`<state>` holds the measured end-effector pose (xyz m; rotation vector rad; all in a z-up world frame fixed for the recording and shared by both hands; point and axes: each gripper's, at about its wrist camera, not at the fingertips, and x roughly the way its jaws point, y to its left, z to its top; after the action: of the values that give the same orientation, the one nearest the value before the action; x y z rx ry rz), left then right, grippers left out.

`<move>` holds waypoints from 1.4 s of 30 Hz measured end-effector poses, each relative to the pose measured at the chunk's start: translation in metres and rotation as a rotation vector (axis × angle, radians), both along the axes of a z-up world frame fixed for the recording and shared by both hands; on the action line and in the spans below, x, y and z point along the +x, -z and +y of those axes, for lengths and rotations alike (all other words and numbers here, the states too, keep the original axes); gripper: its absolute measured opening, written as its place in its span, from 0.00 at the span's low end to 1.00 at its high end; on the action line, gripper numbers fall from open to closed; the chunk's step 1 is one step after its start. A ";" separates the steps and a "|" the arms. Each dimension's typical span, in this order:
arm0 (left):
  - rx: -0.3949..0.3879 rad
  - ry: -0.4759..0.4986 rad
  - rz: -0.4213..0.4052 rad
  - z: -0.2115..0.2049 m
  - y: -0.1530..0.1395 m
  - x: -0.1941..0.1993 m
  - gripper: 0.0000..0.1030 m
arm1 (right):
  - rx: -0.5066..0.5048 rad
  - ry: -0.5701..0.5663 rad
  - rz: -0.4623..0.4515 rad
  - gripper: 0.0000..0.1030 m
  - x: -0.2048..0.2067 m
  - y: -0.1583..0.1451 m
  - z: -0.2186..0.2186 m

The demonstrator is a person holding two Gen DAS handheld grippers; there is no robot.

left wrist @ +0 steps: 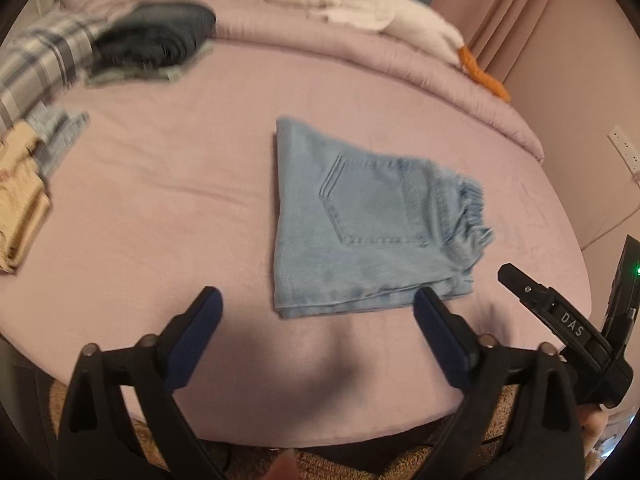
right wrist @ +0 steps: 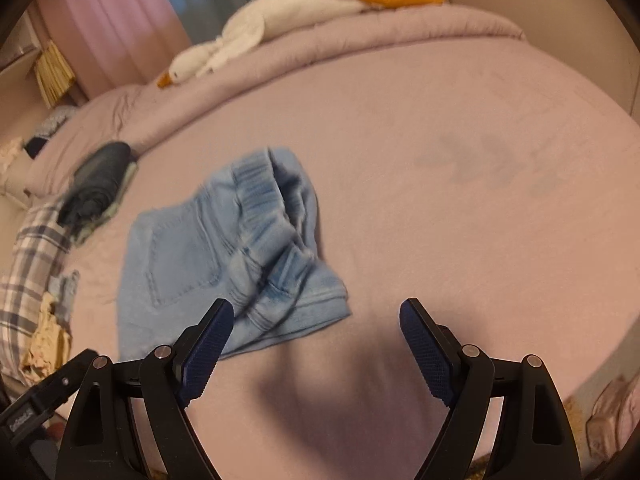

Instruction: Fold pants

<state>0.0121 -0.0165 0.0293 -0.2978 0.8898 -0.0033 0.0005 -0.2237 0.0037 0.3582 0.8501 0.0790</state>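
Light blue denim pants lie folded into a compact bundle on the pink bed, back pocket up, frayed hems at the right side. They also show in the right wrist view, with the waistband layers bunched on top. My left gripper is open and empty, just in front of the bundle's near edge. My right gripper is open and empty, its left finger close to the bundle's near right corner. The right gripper's body shows at the right edge of the left wrist view.
A white goose plush lies on the rolled duvet at the back. Dark folded jeans, a plaid garment and beige clothing sit at the left. The bed's front edge is near the grippers.
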 end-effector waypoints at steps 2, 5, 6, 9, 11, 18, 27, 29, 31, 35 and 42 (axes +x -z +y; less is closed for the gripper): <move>0.022 -0.005 -0.045 -0.001 -0.013 -0.012 0.99 | 0.007 -0.007 -0.042 0.83 -0.009 -0.013 -0.001; 0.034 0.000 -0.099 -0.003 -0.028 -0.023 0.99 | -0.001 -0.025 -0.116 0.89 -0.021 -0.033 0.001; 0.040 0.000 -0.117 -0.004 -0.032 -0.028 0.99 | -0.005 -0.033 -0.143 0.91 -0.025 -0.039 0.002; 0.058 -0.005 -0.148 -0.009 -0.042 -0.039 0.99 | -0.032 -0.063 -0.210 0.94 -0.037 -0.055 0.010; 0.066 -0.006 -0.160 -0.010 -0.045 -0.043 0.99 | -0.061 -0.085 -0.252 0.94 -0.044 -0.063 0.017; 0.079 -0.004 -0.163 -0.012 -0.044 -0.049 0.99 | -0.089 -0.115 -0.288 0.95 -0.053 -0.070 0.029; 0.068 -0.001 -0.138 -0.010 -0.034 -0.047 0.99 | -0.115 -0.114 -0.256 0.95 -0.054 -0.062 0.036; 0.068 -0.001 -0.131 -0.010 -0.033 -0.046 0.99 | -0.123 -0.114 -0.247 0.95 -0.053 -0.060 0.038; 0.070 -0.001 -0.126 -0.011 -0.032 -0.046 0.99 | -0.127 -0.113 -0.242 0.95 -0.053 -0.059 0.039; 0.069 0.003 -0.117 -0.012 -0.030 -0.045 0.99 | -0.126 -0.115 -0.236 0.95 -0.053 -0.058 0.040; 0.074 0.014 -0.116 -0.015 -0.030 -0.046 0.99 | -0.127 -0.113 -0.220 0.95 -0.051 -0.055 0.040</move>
<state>-0.0335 -0.0315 0.0590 -0.2202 0.7747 -0.0009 -0.0506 -0.1841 0.0582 0.1778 0.6534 0.1656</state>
